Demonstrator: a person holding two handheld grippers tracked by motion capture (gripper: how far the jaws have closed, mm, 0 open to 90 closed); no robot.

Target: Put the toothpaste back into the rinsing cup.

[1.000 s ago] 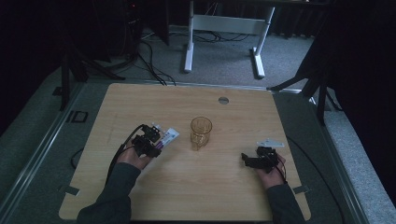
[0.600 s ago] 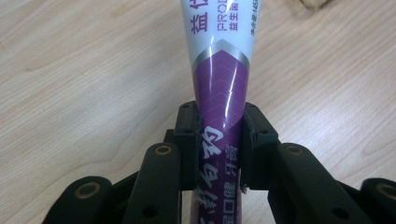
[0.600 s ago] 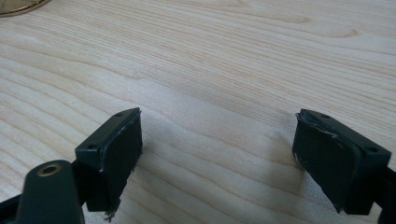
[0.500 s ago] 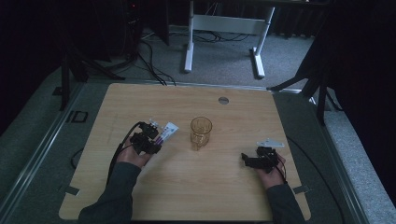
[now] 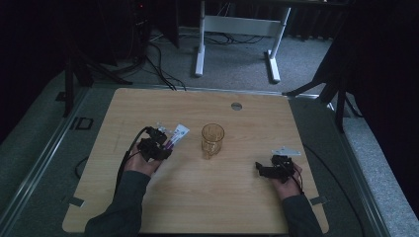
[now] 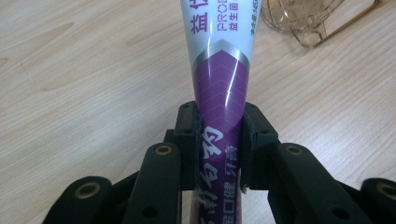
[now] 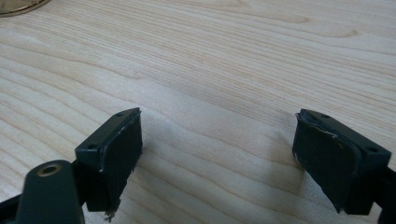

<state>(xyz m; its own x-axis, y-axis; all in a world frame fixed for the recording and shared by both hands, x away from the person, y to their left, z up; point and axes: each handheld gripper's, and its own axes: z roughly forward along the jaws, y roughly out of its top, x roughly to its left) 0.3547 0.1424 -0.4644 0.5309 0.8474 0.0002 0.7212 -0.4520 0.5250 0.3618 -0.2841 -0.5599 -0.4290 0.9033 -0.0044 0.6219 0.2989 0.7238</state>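
On the left of the wooden table (image 5: 197, 197), the left gripper (image 5: 159, 144) clamps a purple-and-white tube (image 6: 223, 88), its flat end pointing toward the amber glass cup (image 5: 212, 139) at the middle. The right gripper (image 5: 263, 168), near right, rests with jaws wide apart and empty.

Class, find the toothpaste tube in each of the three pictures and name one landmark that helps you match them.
High view: toothpaste tube left of centre, in the left gripper.
Left gripper view: centre, clamped between the jaws.
Right gripper view: not in it.
Shared landmark: amber glass cup, at the left gripper view's top right.
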